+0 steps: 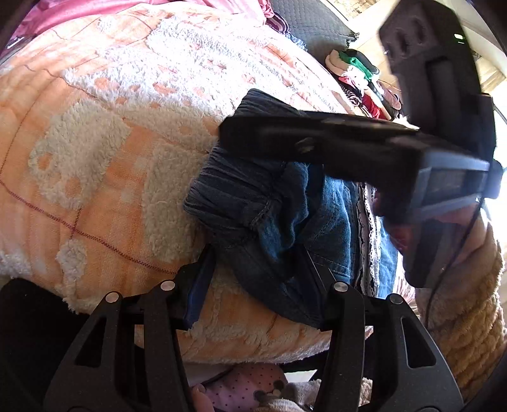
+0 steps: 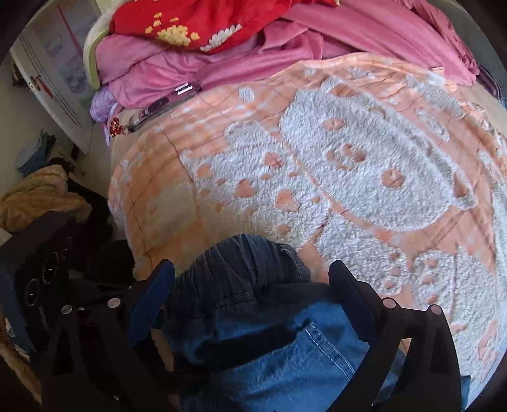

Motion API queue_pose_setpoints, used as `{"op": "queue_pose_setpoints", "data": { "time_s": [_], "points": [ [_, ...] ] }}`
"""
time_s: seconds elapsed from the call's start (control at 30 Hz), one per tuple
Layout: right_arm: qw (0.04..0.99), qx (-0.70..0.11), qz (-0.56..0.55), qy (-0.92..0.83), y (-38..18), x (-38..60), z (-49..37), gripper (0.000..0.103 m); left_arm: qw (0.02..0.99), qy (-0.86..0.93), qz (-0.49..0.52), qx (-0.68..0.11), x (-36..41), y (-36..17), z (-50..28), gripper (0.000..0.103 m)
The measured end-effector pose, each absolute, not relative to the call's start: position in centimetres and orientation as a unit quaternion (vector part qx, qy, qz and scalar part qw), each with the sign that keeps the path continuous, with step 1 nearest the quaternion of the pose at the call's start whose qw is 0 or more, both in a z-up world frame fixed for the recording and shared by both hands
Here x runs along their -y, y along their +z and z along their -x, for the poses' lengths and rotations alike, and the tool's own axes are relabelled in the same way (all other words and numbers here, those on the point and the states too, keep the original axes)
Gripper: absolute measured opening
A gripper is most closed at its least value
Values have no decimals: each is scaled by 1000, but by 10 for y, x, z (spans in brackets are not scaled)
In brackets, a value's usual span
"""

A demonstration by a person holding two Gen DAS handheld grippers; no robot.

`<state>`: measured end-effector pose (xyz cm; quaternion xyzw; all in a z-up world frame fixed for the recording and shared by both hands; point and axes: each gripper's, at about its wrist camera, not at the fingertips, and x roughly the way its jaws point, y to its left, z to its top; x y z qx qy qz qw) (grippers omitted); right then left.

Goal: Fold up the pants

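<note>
The pants are blue denim jeans (image 1: 269,209) with a dark elastic waistband, bunched on the near edge of an orange and white fleece blanket (image 1: 95,142). My left gripper (image 1: 256,272) is open, its fingers on either side of a fold of the jeans. The right gripper's body (image 1: 348,142) reaches in from the right above the waistband. In the right wrist view the jeans (image 2: 253,317) lie between the open fingers of my right gripper (image 2: 253,285), waistband pointing away over the blanket (image 2: 348,158).
Pink bedding (image 2: 253,57) and a red flowered cover (image 2: 190,22) pile at the bed's far end. A phone (image 2: 164,104) lies by them. Folded clothes (image 1: 358,79) sit at the far right. A tan fleece (image 1: 469,301) and floor clutter (image 2: 41,196) lie beside the bed.
</note>
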<state>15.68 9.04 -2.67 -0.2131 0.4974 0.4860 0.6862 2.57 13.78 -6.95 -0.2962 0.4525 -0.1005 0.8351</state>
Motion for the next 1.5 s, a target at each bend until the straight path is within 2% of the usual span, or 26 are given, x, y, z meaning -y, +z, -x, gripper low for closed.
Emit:
{"op": "queue_pose_setpoints", "data": {
  "time_s": [0.1,0.23,0.37,0.47,0.57,0.77,0.83,0.87,0.97,1.37,1.5],
  "points": [
    [669,-508,214,498,-39,-94,-155,93,833,-103,302,-452,-139,-70,-23,43],
    [672,-499,204,508,-41,-88,-157,69,835,-108,300,-448,-140,-69,-21,45],
    [681,-482,167,524,-29,-69,-160,51,835,-117,305,-442,-139,-65,-15,54],
    [684,-472,131,541,-18,-51,-159,46,836,-117,304,-441,-136,-61,-14,62],
    [685,-463,95,555,-6,-32,-158,46,844,-118,296,-432,-130,-52,-14,75],
    [695,-444,48,564,19,4,-156,46,838,-147,304,-429,-119,-42,-19,75],
    [700,-438,37,563,26,16,-156,46,834,-159,307,-430,-112,-40,-24,66],
    [702,-436,34,562,28,22,-157,45,835,-162,305,-429,-109,-36,-25,58],
    [711,-429,24,557,37,41,-158,46,837,-172,295,-428,-95,-26,-26,52],
    [739,-401,-4,541,50,108,-155,48,856,-182,246,-416,-42,8,-34,51],
    [753,-392,-29,527,53,138,-154,60,854,-209,241,-411,-22,13,-37,51]
  ]
}}
